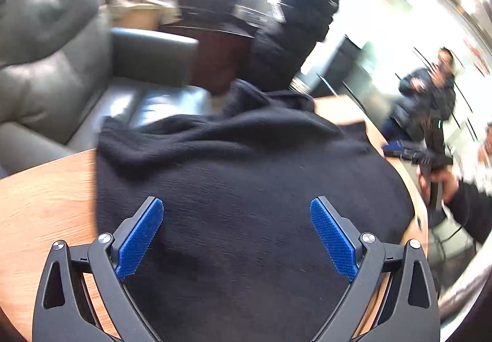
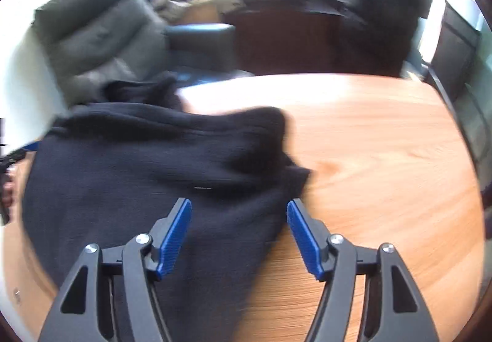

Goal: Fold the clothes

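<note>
A black knitted garment (image 1: 240,182) lies spread on the wooden table (image 1: 40,203). Its far part is bunched into folds near the table's far edge. My left gripper (image 1: 236,212) is open and empty, hovering over the middle of the garment. In the right wrist view the same garment (image 2: 147,176) covers the left half of the table (image 2: 384,172). My right gripper (image 2: 239,212) is open and empty above the garment's right edge, its left finger over cloth, its right finger over bare wood. My right gripper with the hand holding it also shows in the left wrist view (image 1: 399,148).
A grey leather sofa (image 1: 61,65) stands beyond the table's far left edge. A standing person in a dark jacket (image 1: 295,22) and a seated person (image 1: 430,96) are behind the table. A dark wooden cabinet (image 2: 292,34) and a cluttered box (image 2: 196,3) stand further back.
</note>
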Demonstrator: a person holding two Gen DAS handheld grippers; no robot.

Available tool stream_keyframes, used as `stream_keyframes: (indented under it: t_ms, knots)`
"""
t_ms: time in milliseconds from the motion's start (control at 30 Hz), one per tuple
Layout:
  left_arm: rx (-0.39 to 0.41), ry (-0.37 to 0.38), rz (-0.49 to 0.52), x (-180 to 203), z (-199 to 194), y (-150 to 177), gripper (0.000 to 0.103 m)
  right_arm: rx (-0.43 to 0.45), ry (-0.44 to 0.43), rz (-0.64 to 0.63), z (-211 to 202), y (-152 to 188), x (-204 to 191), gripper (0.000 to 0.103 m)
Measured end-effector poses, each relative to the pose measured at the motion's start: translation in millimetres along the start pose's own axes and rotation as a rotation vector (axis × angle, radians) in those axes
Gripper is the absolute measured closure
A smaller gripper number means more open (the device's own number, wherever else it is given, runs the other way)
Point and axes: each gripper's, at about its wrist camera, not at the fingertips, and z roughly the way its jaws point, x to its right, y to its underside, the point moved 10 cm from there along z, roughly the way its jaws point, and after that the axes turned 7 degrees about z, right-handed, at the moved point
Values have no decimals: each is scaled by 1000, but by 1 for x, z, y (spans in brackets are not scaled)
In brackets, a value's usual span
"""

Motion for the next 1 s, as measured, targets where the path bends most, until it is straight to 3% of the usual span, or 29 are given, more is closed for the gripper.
stream_keyframes:
  t_ms: [133,233,300,433,667,733,767,800,900,1000]
  knots:
    - [0,4,1,0,25,-22,5,-14,-211,-41,9,0,-77,29]
    - [15,52,-56,-11,48,-46,5,-36,-248,-53,36,5,-104,29]
    - [-60,54,-92,-29,77,-49,6,-54,-220,-57,54,13,-101,29]
    - [-135,4,-99,-42,107,-41,6,-48,-200,-52,60,22,-79,33]
    - [-45,-32,-16,-6,59,-34,7,-35,-147,-61,50,26,-57,39]
    - [-52,31,41,24,46,-26,6,-27,-117,-48,34,26,-47,35]
    - [-56,63,70,39,40,-21,5,-17,-99,-39,24,26,-40,24]
    - [-71,62,124,56,41,-17,5,-1,-81,-23,13,27,-31,15]
    - [-85,27,223,82,48,-10,5,23,-64,85,-6,27,0,12]
    - [-120,77,116,77,63,-5,8,-1,-58,193,-13,34,40,12]
